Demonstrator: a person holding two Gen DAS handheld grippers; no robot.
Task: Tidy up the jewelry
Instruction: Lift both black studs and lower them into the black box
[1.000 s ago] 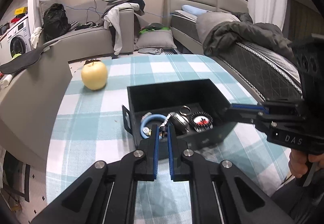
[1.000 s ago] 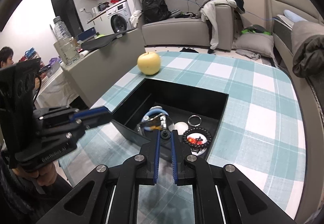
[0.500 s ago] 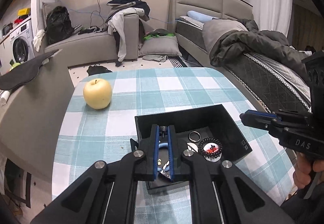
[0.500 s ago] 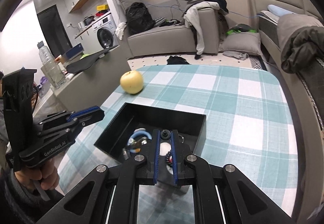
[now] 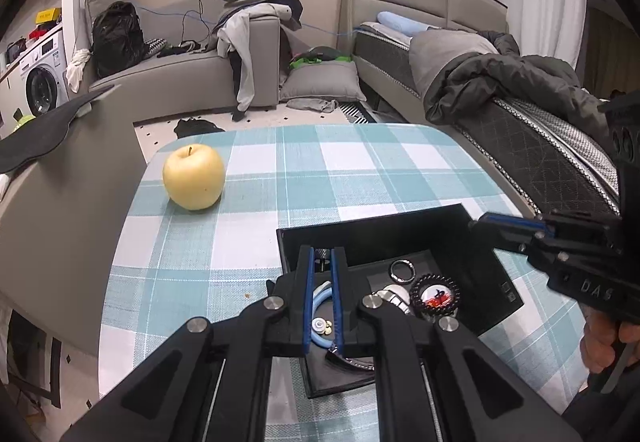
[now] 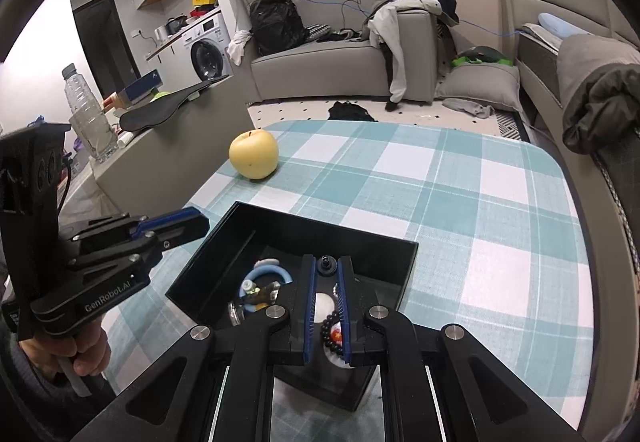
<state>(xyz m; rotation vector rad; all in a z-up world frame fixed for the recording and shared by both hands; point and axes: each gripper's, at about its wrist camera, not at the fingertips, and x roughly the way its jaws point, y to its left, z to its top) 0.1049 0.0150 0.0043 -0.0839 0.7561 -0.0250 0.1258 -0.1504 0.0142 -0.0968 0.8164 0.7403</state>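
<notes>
Both your grippers, left [image 5: 321, 262] and right [image 6: 327, 270], are closed and hold nothing, above the black box [image 6: 404, 254] of jewelry on the checked table [image 6: 480, 210]

Shut tongs [image 6: 327, 262] above jewelry box [image 6: 224, 262], seemingly empty.

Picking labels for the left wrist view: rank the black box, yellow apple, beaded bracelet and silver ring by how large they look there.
1. black box
2. yellow apple
3. beaded bracelet
4. silver ring
Box and jewelry sit nearer the camera than the apple, yet the order looks clear.
</notes>
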